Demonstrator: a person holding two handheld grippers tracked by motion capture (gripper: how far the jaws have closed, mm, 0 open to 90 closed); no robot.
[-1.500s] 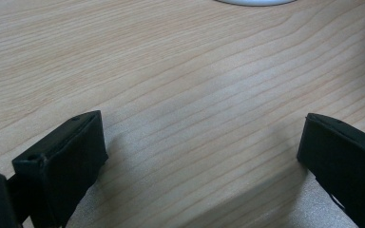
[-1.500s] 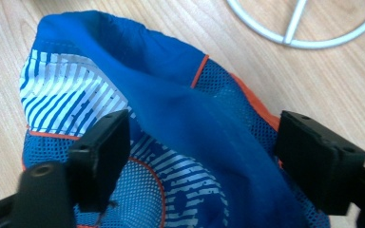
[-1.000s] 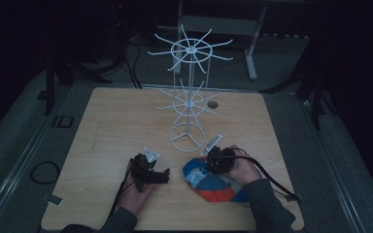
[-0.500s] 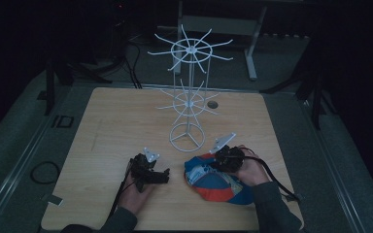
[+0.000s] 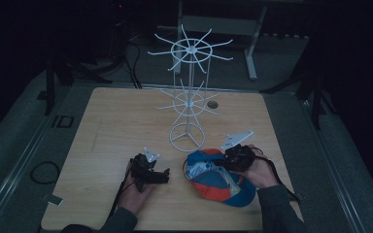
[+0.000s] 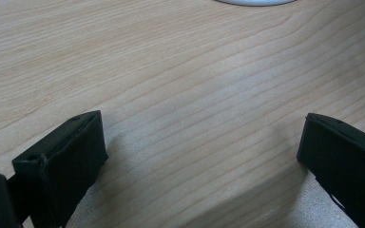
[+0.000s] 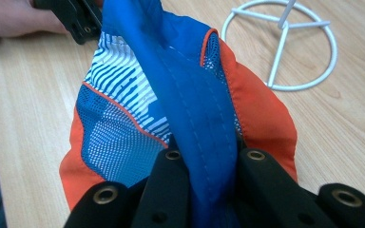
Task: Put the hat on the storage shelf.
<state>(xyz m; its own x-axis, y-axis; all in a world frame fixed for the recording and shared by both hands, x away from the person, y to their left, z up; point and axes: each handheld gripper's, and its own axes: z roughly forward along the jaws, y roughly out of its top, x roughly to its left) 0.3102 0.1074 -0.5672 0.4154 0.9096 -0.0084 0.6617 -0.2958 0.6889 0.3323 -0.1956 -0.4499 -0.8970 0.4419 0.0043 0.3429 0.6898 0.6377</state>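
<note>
A blue and orange cap with a white-striped mesh lining lies on the wooden table, near its front right. My right gripper is shut on a fold of the cap's blue fabric, lifting that edge a little. In the right gripper view the jaws pinch the blue band, and the cap hangs open beyond them. A white wire rack with spoke-like hooks stands mid-table, and its ring base sits just behind the cap. My left gripper rests open on the table to the cap's left, its jaws wide over bare wood.
The rack's ring base stands close behind both grippers. A small round hole is in the tabletop to the right of the rack. A dark floor with cables surrounds the table, and a metal frame leg stands behind it.
My right gripper has risen and drifted right with the cap's edge in its jaws, dragging the cap along. The left gripper has stayed put.
</note>
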